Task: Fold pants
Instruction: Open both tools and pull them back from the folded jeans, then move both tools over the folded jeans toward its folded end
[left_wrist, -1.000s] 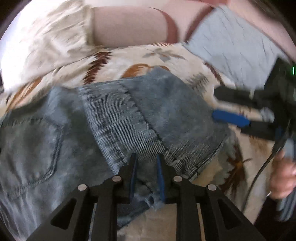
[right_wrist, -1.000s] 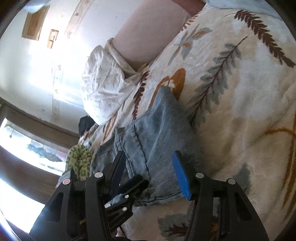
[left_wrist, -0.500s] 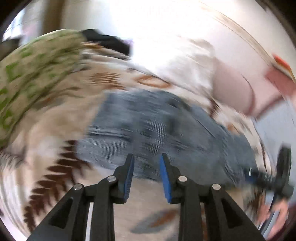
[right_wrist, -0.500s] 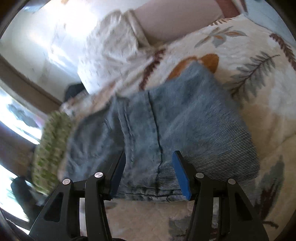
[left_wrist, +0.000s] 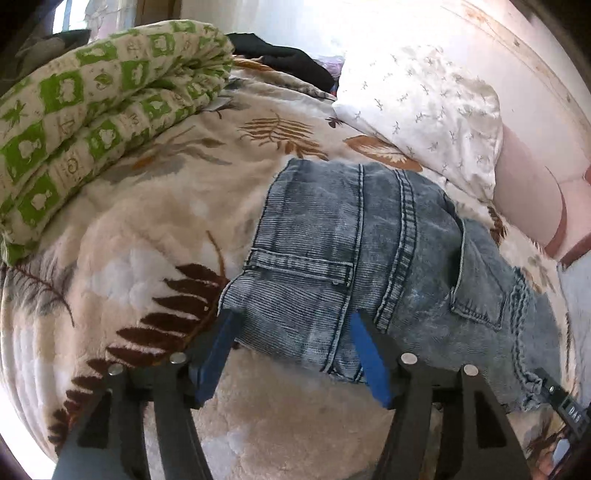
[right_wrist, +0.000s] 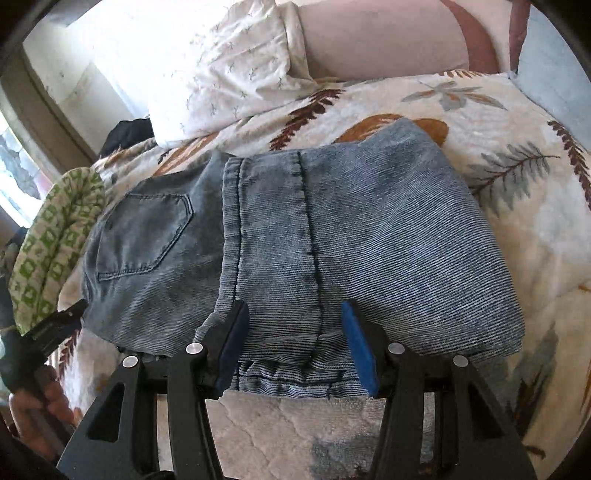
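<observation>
Left gripper (left_wrist: 291, 354) tilted downward, jaws opening, straddling the near edge of the folded jeans (left_wrist: 373, 273) without pressing them. Right gripper (right_wrist: 295, 347) likewise angled down, parted around the near hem, pads not visibly squeezing. Jeans folded flat mid-bed on the leaf-patterned blanket (right_wrist: 517, 206), back pocket up. Beyond, white pillow (right_wrist: 229, 66) near the bed's far edge; green checked quilt (left_wrist: 92, 122) off to the left. No legible writing.

From my remote station, the only lettering I can find is pale marking on a black part (left_wrist: 573, 412) at the left view's lower right edge, too small to read.
</observation>
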